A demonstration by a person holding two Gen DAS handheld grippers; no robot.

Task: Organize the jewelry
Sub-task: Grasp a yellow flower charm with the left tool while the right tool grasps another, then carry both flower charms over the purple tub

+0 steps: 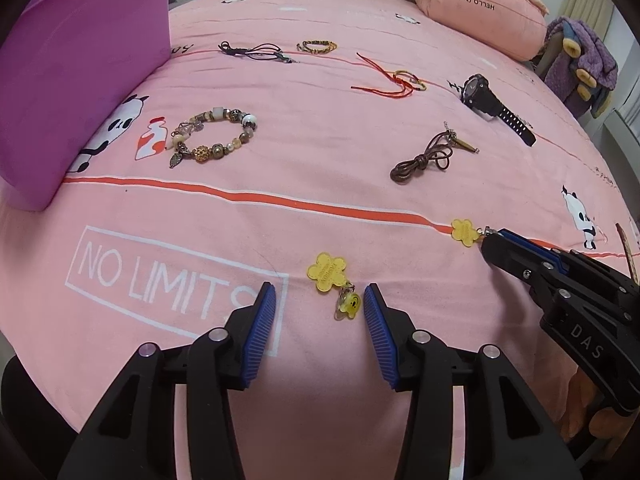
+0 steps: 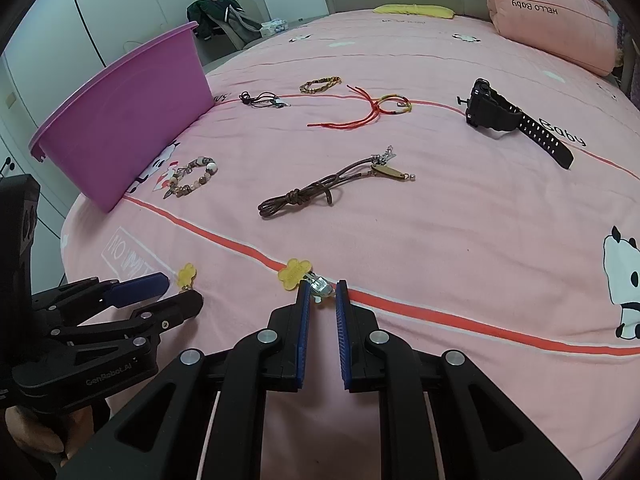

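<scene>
Left wrist view: two yellow flower charms (image 1: 326, 272) (image 1: 465, 232) are counted on the bed (image 1: 320, 160), near. The left hand-held gripper (image 1: 320, 304) is spread wide around one; the right hand-held gripper (image 2: 322, 294) is narrowed around the other's clasp, contact unclear. One purple basin (image 1: 80, 80) is cut off.

"NO LIMITS" on bedsheet (image 1: 360, 168), "HELLO Baby" on pillow (image 1: 480, 20)

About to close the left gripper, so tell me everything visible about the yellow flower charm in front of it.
The yellow flower charm is a flat, translucent, plastic-looking flower tag with tiny printed text. A small ring links it to a yellow smiley-face pendant. It lies flat on the pink bedsheet by the NO LIMITS print, the pendant close beside the left gripper's open fingers, untouched.
</scene>
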